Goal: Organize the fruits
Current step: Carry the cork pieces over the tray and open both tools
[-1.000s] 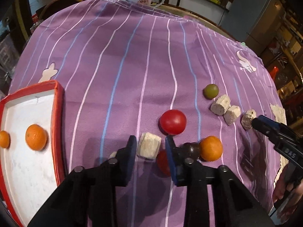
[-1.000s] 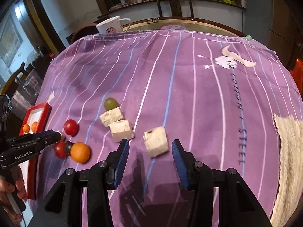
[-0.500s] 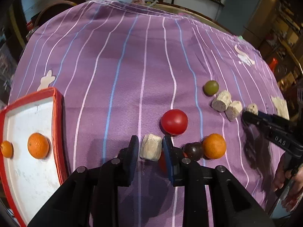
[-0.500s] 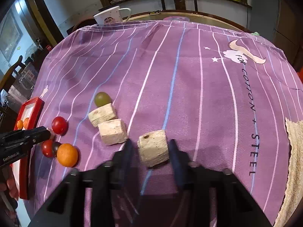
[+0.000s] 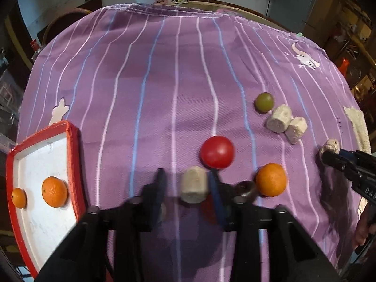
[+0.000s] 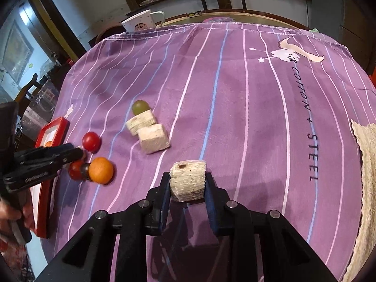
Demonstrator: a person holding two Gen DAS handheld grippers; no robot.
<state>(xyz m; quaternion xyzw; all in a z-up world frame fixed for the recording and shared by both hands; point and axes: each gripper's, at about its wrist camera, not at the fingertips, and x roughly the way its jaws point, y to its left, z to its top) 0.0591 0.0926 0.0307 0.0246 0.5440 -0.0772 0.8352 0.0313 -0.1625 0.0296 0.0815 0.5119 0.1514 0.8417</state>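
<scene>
Since a second ago, two grasps have been set up.
Right hand-held gripper (image 6: 187,184): now clamped on a pale chunk (image 6: 188,180).
Left hand-held gripper (image 5: 186,185): jaws apart around another pale piece (image 5: 194,184), grip not yet made.
Tray (image 5: 74,164): two oranges (image 5: 54,191) sorted.

Dim indoor light, heavy fisheye bending and dark corners; the left gripper (image 5: 186,184) looks motion-blurred, perhaps mid-movement.

We see a purple cloth with white and blue stripes (image 5: 145,75), a red-rimmed white tray (image 5: 72,164), and round orange fruits (image 5: 271,179).
</scene>
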